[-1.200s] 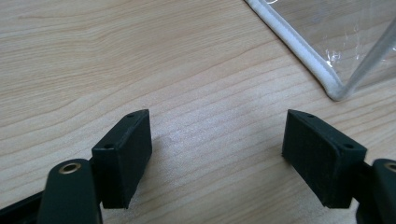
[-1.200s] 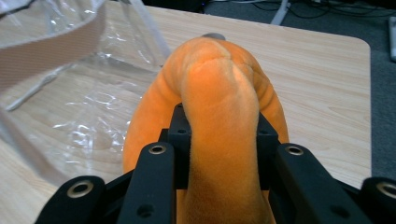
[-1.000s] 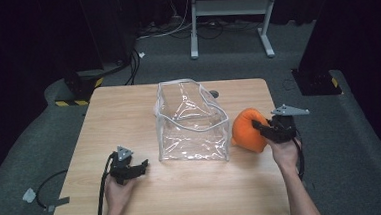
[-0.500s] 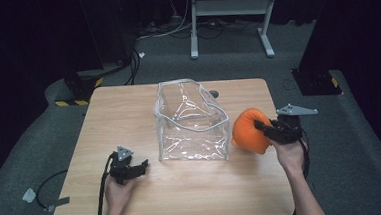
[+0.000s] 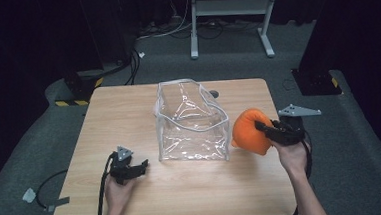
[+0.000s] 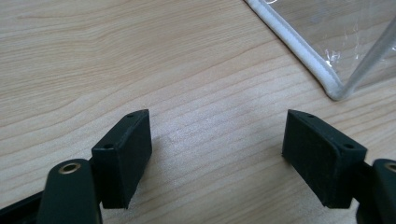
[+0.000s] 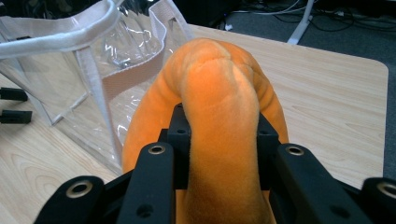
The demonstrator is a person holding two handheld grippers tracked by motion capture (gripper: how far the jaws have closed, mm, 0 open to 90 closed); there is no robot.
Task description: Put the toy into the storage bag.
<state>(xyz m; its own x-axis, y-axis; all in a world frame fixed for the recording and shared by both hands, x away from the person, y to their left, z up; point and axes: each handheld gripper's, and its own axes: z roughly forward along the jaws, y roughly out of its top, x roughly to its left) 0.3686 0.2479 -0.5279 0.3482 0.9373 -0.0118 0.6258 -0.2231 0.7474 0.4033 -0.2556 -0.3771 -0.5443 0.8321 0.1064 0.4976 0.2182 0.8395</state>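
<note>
While the right gripper clamps an orange plush toy near the tabletop's right edge, just beside a clear bag at its centre, the left gripper rests near the front-left corner, jaws apart.

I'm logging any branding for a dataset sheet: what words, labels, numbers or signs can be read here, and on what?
None can be read.
Clear bag: no print visible.
Orange plush toy: no tag or lettering.
Left gripper and right gripper: plain black, unmarked.
Yellow-black striped base on the floor: hazard stripes only, no text.
</note>
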